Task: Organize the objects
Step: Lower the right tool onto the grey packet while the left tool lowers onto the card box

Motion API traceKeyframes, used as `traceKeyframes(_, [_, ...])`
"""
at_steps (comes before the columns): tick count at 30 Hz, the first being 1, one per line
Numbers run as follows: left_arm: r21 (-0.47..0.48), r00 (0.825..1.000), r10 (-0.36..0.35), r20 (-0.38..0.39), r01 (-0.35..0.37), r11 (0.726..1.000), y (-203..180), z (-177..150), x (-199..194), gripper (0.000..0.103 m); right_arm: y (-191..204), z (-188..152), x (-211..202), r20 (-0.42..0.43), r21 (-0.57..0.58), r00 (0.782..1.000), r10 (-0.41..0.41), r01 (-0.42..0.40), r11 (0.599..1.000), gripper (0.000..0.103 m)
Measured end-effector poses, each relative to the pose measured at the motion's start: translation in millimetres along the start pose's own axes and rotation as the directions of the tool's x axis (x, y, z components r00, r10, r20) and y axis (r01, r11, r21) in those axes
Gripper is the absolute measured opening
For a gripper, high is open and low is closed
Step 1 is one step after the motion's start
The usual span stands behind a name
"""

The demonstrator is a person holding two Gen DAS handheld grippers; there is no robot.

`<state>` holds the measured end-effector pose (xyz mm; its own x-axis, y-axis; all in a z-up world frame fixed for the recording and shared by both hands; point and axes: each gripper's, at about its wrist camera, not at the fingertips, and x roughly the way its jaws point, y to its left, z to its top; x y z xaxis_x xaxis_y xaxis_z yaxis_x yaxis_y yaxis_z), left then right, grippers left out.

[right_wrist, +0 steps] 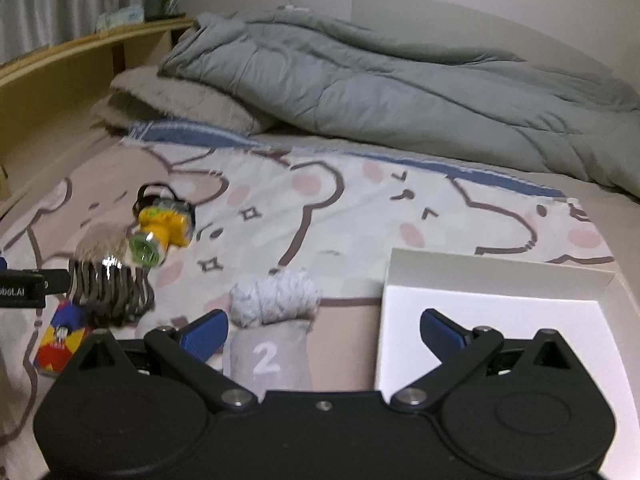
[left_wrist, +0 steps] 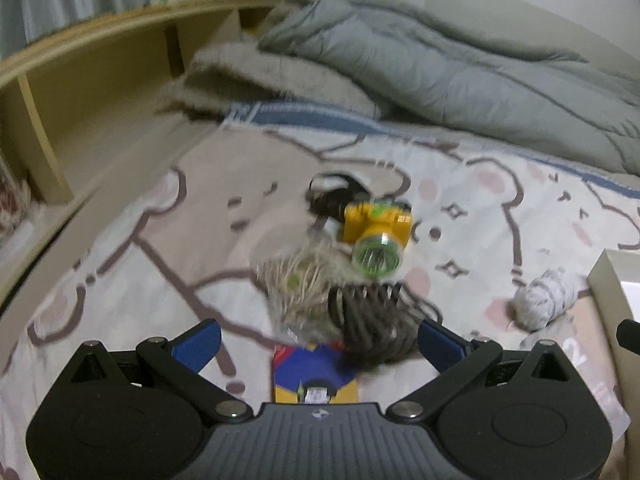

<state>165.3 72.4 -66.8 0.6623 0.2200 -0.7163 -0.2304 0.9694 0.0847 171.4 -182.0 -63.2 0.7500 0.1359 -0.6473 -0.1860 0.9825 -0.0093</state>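
Approaching the coiled cable (left_wrist: 372, 320) on the bed (left_wrist: 120, 240), left gripper (left_wrist: 318, 344) jaws spread — centre both pads around the coil, clear of the yellow headlamp (left_wrist: 378, 228); right gripper (right_wrist: 324, 330) jaws also spread.

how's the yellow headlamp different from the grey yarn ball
The headlamp is hard, bright yellow plastic with a green lens and black strap; the yarn ball is soft, pale grey and fuzzy. The headlamp lies among the clutter on the left; the yarn ball lies alone, nearer the white box. Both rest on the bed.

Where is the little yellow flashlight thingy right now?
The yellow headlamp lies on the bedsheet, left in the right wrist view, just behind the dark hair claw and far left of the white box.
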Motion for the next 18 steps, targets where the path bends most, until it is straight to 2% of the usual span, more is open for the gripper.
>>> traceKeyframes(3, [-0.038, 0.997, -0.041, -0.064, 0.038, 0.999, 5.3, -5.6, 8.5, 0.101, 7.0, -5.5, 1.3, -0.008, -0.027, 1.0, 0.026, -0.026, 0.999, 0.1])
traceKeyframes(7, [-0.046, 0.993, -0.041, -0.112, 0.036, 0.998, 5.6, -10.4, 16.6, 0.087, 11.6, -10.0, 2.5, -0.035, -0.033, 0.997, 0.068, -0.07, 0.997, 0.093])
traceKeyframes(9, [-0.039, 0.99, -0.042, -0.136, 0.037, 0.999, 4.8, -13.5, 19.5, 0.084, 13.0, -12.3, 3.5, -0.052, -0.038, 0.996, 0.07, -0.072, 0.997, 0.083])
traceKeyframes(10, [-0.037, 0.988, -0.043, -0.148, 0.037, 0.999, 4.7, -14.4, 20.9, 0.082, 13.1, -13.3, 4.2, -0.063, -0.038, 0.995, 0.075, -0.078, 0.996, 0.082])
traceKeyframes(18, [-0.047, 0.975, -0.019, -0.222, 0.009, 0.999, 9.5, -22.5, 33.2, 0.079, 19.8, -25.3, 22.4, -0.16, -0.086, 0.982, 0.098, -0.113, 0.99, 0.076])
